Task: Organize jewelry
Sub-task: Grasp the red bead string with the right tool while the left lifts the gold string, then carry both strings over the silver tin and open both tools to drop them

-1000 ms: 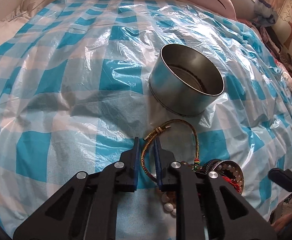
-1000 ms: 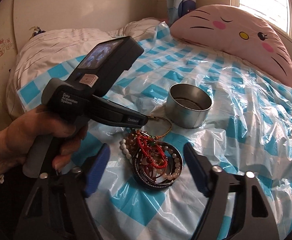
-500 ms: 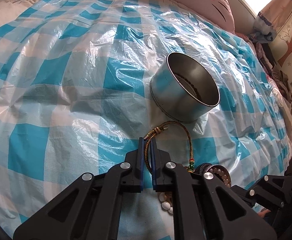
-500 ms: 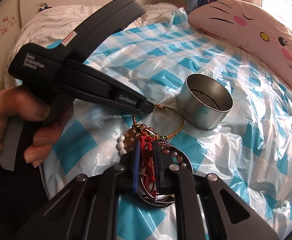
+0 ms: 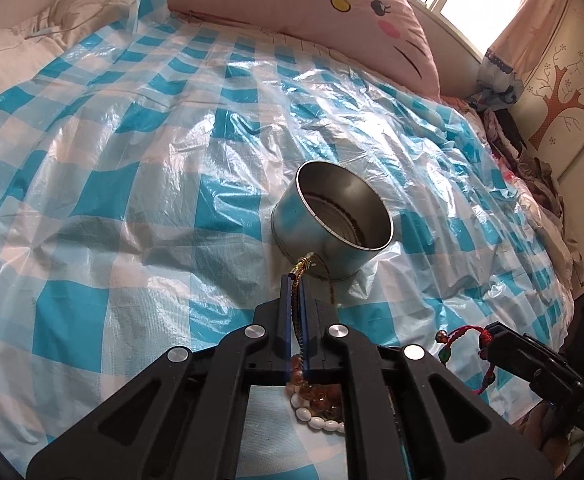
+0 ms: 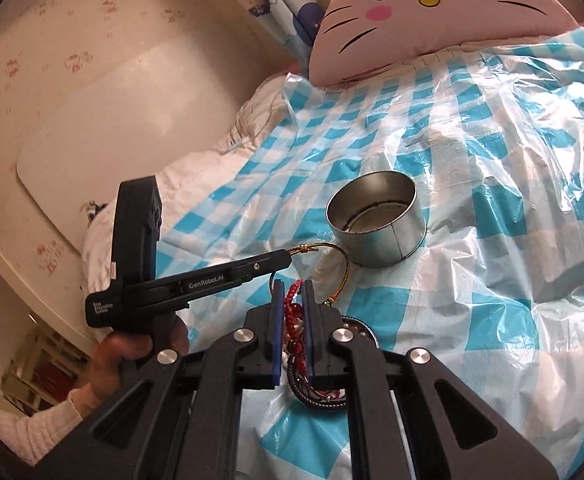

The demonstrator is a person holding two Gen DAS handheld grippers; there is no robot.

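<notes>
Both cords lifted off the pile since earlier. Left gripper clamps gold cord at frame centre, right gripper clamps red cord. Tin just above: separate slowly to avoid snagging.

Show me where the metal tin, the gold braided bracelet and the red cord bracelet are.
metal tin (image 5: 312, 236), left wrist view, on its outer side wall.
gold braided bracelet (image 6: 342, 270), right wrist view, on the cord's hanging curve.
red cord bracelet (image 6: 290, 294), right wrist view, on the knotted loop between the fingers.
</notes>
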